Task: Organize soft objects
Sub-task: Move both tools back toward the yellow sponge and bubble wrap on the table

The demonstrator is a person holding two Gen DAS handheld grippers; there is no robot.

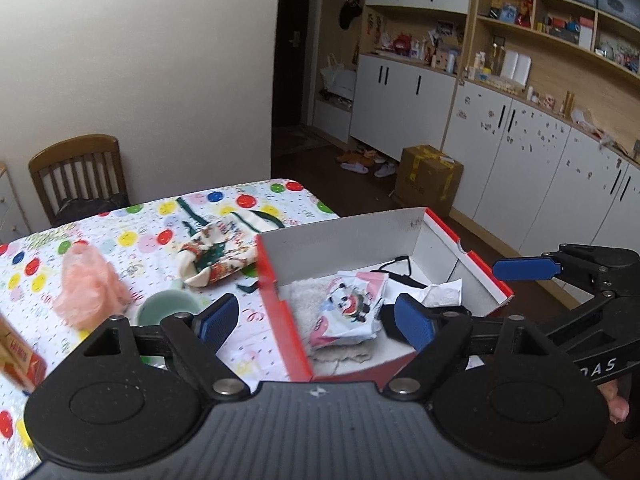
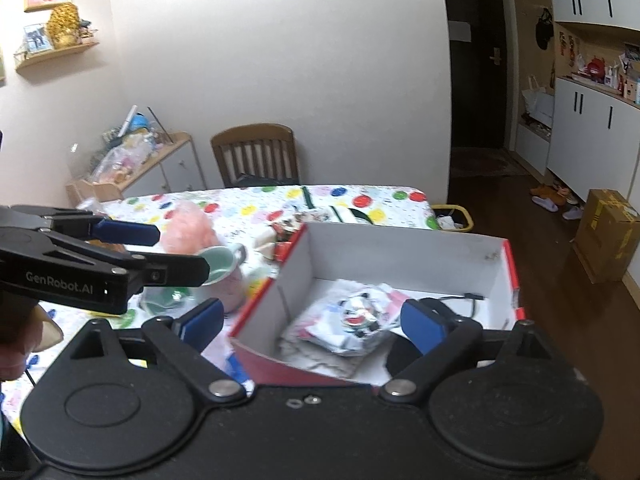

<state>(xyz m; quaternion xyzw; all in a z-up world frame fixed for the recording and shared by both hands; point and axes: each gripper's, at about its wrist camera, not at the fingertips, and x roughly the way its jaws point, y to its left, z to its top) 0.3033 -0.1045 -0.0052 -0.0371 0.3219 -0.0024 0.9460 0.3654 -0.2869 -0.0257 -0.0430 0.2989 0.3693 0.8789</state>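
Both tools are released and holding nothing: left tool (image 1: 316, 322), right tool (image 2: 312, 322). The panda-print cloth (image 1: 352, 308) sits inside the red box (image 1: 280, 292), center frame. The pink fluffy thing (image 1: 86, 286) and patterned cloth (image 1: 208, 258) lie on the dotted surface (image 1: 120, 240), left of it.

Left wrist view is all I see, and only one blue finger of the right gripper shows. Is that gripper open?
Observer: Yes, the right gripper is open and holds nothing, and it points toward the red box.
Operator: Anything hidden behind the table's far corner?
Observer: A yellow-rimmed bin stands on the floor there.
Operator: I only see the cup's green inside. What about the outside?
Observer: The cup is pink outside.
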